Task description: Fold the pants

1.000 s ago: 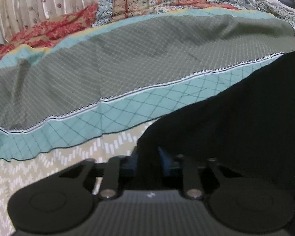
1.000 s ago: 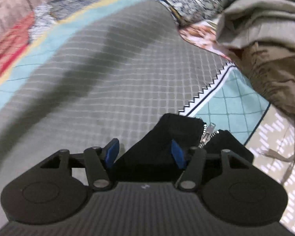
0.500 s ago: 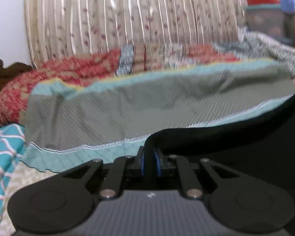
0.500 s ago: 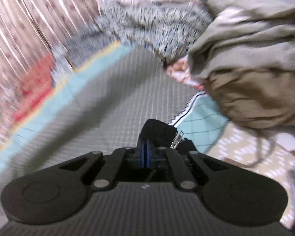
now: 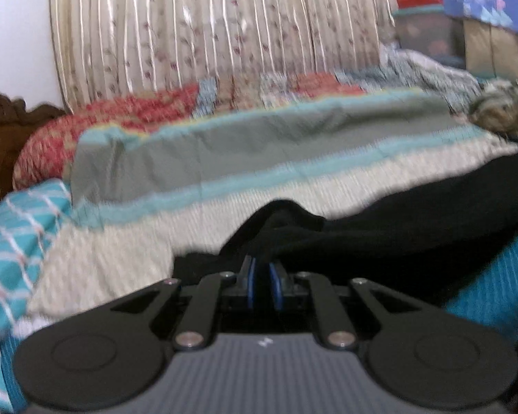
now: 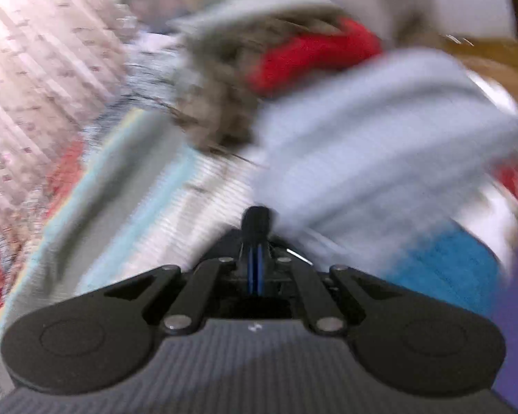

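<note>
Black pants gripped at two points above the bed

The pants (image 5: pixel 414 220) are pinched by the nearly closed left gripper (image 5: pixel 261 277) and right gripper (image 6: pixel 255 241), draping right over the bedspread (image 5: pixel 259 138). The cloth is judged soft, light and limp; edges are best held, zipper avoided.

Both grippers look alike: the left gripper (image 5: pixel 261 284) and right gripper (image 6: pixel 255 269) have black linkage arms, silver screws, blue pads, ribbed grey bodies, round discs.
</note>
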Demonstrator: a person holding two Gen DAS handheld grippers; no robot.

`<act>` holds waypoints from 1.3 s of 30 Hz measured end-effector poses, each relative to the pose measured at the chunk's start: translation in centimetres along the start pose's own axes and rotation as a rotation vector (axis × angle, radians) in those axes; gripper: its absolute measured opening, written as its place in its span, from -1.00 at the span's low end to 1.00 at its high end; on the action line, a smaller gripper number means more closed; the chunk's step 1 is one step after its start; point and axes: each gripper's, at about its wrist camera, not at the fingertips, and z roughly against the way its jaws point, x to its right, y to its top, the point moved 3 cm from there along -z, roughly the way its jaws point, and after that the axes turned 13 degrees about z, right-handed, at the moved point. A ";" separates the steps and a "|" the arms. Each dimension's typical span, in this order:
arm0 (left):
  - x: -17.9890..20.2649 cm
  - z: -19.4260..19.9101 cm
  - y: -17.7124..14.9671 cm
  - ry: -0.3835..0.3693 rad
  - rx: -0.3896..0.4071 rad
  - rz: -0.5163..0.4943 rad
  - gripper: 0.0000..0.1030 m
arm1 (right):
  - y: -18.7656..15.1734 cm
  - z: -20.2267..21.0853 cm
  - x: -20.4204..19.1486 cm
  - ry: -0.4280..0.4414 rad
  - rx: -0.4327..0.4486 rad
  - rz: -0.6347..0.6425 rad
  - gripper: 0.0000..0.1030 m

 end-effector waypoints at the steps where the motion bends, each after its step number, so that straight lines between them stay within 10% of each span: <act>1: 0.3 -0.1 -1.2 -0.001 -0.029 0.000 -0.73 | -0.7 -0.1 0.5 -0.038 0.003 0.026 -0.95; 5: 0.5 -1.5 -4.9 0.075 -0.181 -0.006 -0.55 | -2.3 0.1 2.2 -0.114 -0.016 -0.004 -0.82; 15: -9.3 3.8 0.0 0.003 -0.015 0.529 0.05 | -2.5 4.7 -2.0 0.031 0.103 0.097 -0.56; 23: -12.9 -2.4 1.0 -0.074 -0.098 0.790 0.67 | -7.1 4.8 -9.2 0.185 0.033 0.226 -0.51; 25: -12.8 -4.8 0.8 -0.070 -0.145 0.800 0.62 | -8.3 4.9 -11.3 0.230 0.010 0.251 -0.51; 27: -12.4 -6.3 0.4 -0.062 -0.184 0.815 -0.32 | -9.1 4.9 -13.3 0.267 -0.003 0.282 -0.51; 29: -11.8 -6.5 -0.3 -0.066 -0.198 0.823 -0.62 | -9.9 4.7 -15.2 0.308 -0.031 0.330 -0.51; 35: -13.2 0.0 -0.4 -0.011 -0.052 0.772 -0.67 | -12.1 3.5 -18.2 0.324 -0.098 0.461 -0.51; 39: -15.1 0.4 -3.1 0.044 -0.122 0.822 -0.65 | -14.0 1.9 -18.1 0.298 -0.190 0.464 -0.50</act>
